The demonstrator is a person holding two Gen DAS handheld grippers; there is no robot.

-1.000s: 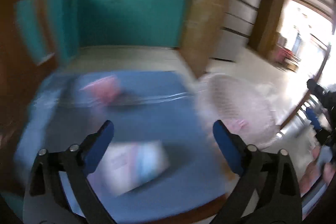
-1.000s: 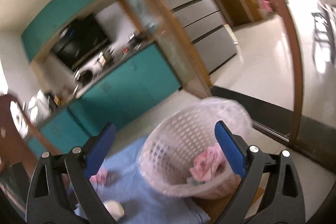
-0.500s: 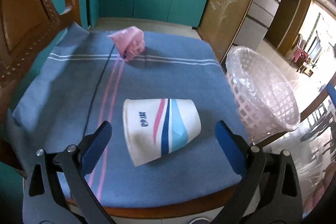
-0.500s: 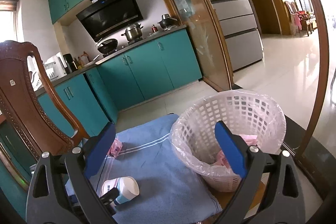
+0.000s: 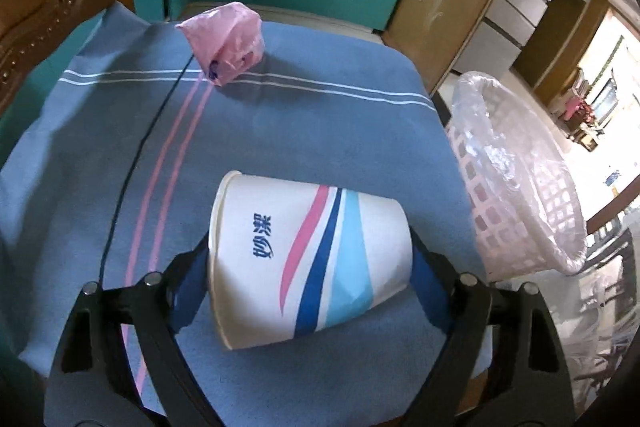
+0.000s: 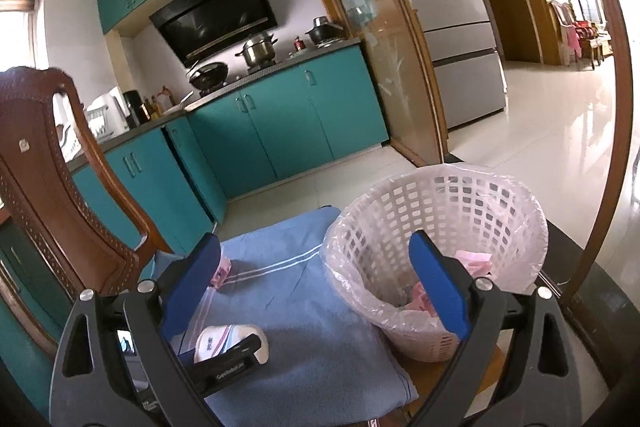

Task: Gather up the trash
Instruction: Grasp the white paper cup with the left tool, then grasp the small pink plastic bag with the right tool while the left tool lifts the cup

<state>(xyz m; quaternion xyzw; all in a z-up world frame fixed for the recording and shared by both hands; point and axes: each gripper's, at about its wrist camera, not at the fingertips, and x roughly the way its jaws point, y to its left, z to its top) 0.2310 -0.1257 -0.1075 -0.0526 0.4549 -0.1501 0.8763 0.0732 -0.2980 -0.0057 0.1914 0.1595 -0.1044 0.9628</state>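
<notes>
A white paper cup (image 5: 312,259) with pink and blue stripes lies on its side on the blue cloth (image 5: 280,131). My left gripper (image 5: 308,279) straddles it lengthwise. Its jaws are closing, with one blue pad at the cup's rim and the other at its base, and the cup is undented. A crumpled pink bag (image 5: 226,43) lies at the cloth's far side. The right wrist view shows the left gripper (image 6: 232,359) around the cup (image 6: 228,341). My right gripper (image 6: 316,291) hangs open and empty above the cloth, beside the lined white basket (image 6: 440,227), which holds pink scraps (image 6: 472,261).
A carved wooden chair (image 6: 52,167) stands at the left of the cloth. The basket (image 5: 520,179) sits off the cloth's right edge. Teal kitchen cabinets (image 6: 280,123) and a fridge (image 6: 460,27) lie beyond, with bright tiled floor to the right.
The left gripper came down over the cup and its jaws narrowed to the cup's two ends. The right gripper swung back from the basket, levelled out, then held still.
</notes>
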